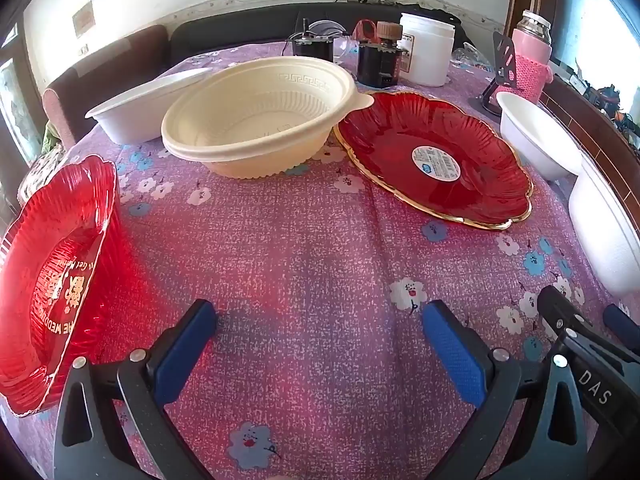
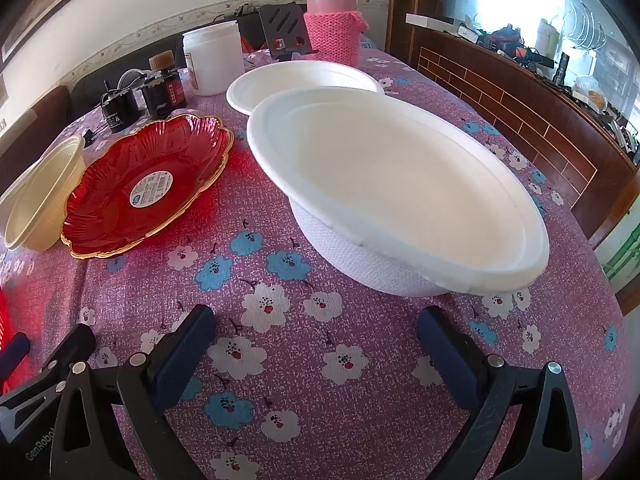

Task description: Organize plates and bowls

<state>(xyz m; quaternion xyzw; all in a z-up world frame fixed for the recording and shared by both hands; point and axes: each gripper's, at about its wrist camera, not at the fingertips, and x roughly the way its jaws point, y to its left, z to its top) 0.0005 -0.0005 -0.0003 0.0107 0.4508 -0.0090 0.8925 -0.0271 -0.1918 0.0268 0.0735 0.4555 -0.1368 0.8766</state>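
My left gripper (image 1: 320, 314) is open over bare purple cloth with nothing between its blue pads. To its left lies a red bowl with gold lettering (image 1: 52, 280). Farther back stand a cream bowl (image 1: 260, 114), a white foam bowl (image 1: 148, 102) and a red gold-rimmed plate (image 1: 436, 160) with a round sticker. My right gripper (image 2: 316, 318) is open too, just short of a large white foam bowl (image 2: 396, 188). Behind it sits another white bowl (image 2: 304, 80). The red plate (image 2: 148, 184) and cream bowl (image 2: 40, 200) lie to its left.
A flowered purple tablecloth (image 2: 280, 300) covers the table. At the back stand a white jar (image 2: 214, 58), a pink flask in a knitted sleeve (image 2: 334, 24), a black phone stand (image 2: 284, 28) and small dark bottles (image 2: 164, 88). A brown tiled ledge (image 2: 520, 108) runs along the right.
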